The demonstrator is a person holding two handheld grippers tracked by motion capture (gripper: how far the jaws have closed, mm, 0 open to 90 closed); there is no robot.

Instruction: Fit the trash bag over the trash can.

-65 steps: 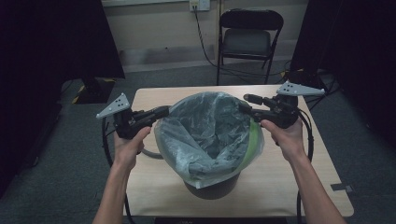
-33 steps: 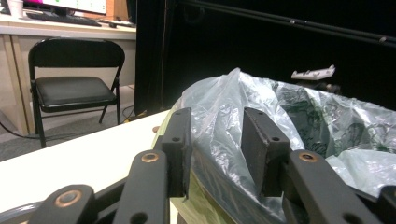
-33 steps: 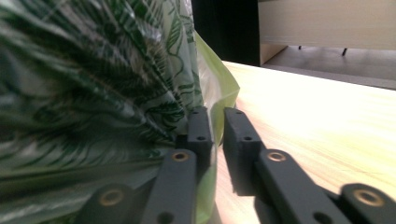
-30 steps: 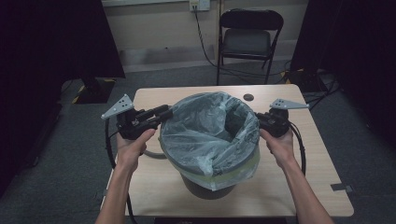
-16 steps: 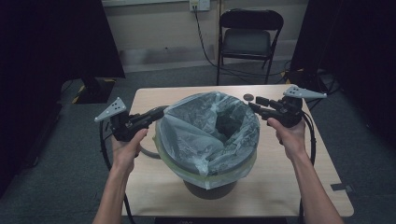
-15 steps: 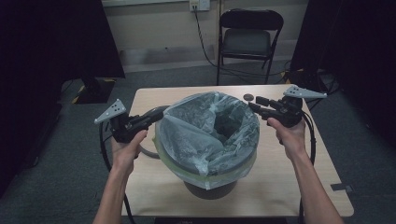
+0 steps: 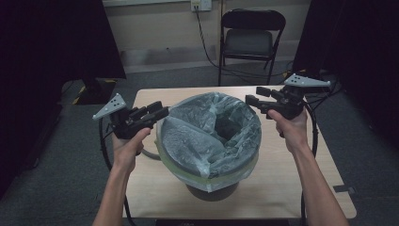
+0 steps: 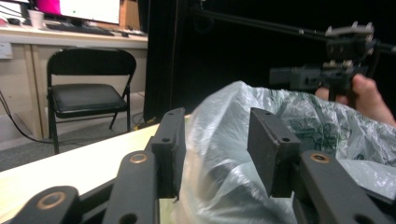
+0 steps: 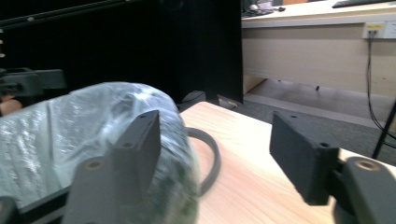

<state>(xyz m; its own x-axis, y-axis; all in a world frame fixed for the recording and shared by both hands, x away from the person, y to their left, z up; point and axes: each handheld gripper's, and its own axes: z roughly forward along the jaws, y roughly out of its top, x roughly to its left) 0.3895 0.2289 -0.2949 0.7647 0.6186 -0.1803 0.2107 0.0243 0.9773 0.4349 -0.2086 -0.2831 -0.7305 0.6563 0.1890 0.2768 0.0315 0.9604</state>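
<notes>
Bin (image 7: 211, 188) stood at table (image 7: 291, 197) middle, bag liner (image 7: 207, 136) draped over most of rim; near-edge fold judged unfinished. Left hand-held gripper (image 7: 157, 113) unclenched, jaws just opening, liner bulging between, unpinched. Right hand-held gripper (image 7: 254, 95) released, jaws just opening, nothing between, above far-right rim.

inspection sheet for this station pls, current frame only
Surface: wooden table, bare around the bin.
Job's things: plastic bag lining a dark bin, puffed above the rim.
Clutter: nothing seen.
Grippers: left tool open, bag film between its jaws; right tool open, beside the bag.
Cables: one trails from each tool; a loop lies on the table.
Surroundings: folding chair, wall outlet, black curtains.
</notes>
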